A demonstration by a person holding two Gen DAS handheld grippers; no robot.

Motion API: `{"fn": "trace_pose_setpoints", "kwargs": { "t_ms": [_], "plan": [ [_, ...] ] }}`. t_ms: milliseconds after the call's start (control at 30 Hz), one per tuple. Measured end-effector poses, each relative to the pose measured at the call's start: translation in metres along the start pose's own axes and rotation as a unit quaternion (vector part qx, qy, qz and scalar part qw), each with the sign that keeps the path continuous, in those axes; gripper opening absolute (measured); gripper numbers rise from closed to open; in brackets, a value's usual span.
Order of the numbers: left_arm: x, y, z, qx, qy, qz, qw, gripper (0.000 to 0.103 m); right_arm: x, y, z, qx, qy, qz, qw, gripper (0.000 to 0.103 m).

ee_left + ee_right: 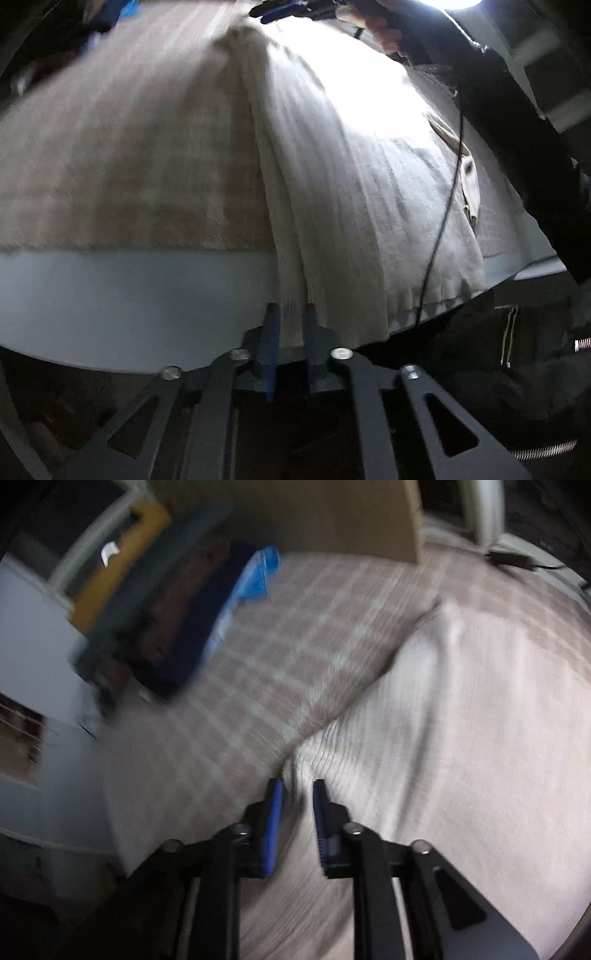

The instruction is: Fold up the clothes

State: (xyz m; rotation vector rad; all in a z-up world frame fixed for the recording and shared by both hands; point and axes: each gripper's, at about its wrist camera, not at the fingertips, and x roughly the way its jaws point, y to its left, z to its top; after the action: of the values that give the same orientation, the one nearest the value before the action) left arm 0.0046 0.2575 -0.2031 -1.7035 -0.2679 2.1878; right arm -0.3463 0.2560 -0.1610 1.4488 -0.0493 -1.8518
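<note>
Between the jaws of the left gripper (290,325) lies the ribbed hem of a cream knit sweater (343,177), soft, matt cloth with fine vertical ridges. Beyond the jaws it rests on a checked beige blanket (122,166) of fuzzy, napped weave, edged by a smooth pale table top (129,295). The gripper's arms look like matt black metal with shiny silver bolt heads; the pads are blue, seemingly plastic. Between the right gripper's (297,797) toothed blue pads (275,823) sits the same ribbed knit. Far left of those jaws lies glossy blue cloth (255,579).
</note>
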Motion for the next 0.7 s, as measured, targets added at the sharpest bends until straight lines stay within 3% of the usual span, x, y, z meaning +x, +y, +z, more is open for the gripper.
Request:
{"fn": "trace_pose_setpoints", "kwargs": {
  "t_ms": [167,233,267,400,567,700],
  "plan": [
    [-0.050,-0.021,0.002,0.052,-0.044,0.061,0.9958,0.026,-0.112,-0.027,-0.048,0.012,-0.095,-0.005,0.995,0.021],
    [-0.072,-0.025,0.006,0.067,-0.062,0.073,0.9931,0.028,-0.157,-0.043,-0.082,0.033,-0.128,-0.008,0.991,0.039],
    [-0.082,-0.027,0.011,0.074,-0.073,0.072,0.9919,0.029,-0.179,-0.051,-0.101,0.045,-0.147,-0.014,0.988,0.043],
    [-0.091,-0.041,0.038,0.105,-0.090,0.066,0.9882,0.034,-0.245,-0.083,-0.185,0.099,-0.207,-0.100,0.968,0.046],
    [-0.063,-0.077,0.074,0.164,-0.071,0.035,0.9834,0.034,-0.297,-0.140,-0.281,0.186,-0.215,-0.191,0.939,0.046],
    [-0.014,-0.144,0.089,0.253,-0.038,0.002,0.9667,0.034,-0.299,-0.183,-0.346,0.253,-0.187,-0.220,0.923,0.046]
  ]
}}
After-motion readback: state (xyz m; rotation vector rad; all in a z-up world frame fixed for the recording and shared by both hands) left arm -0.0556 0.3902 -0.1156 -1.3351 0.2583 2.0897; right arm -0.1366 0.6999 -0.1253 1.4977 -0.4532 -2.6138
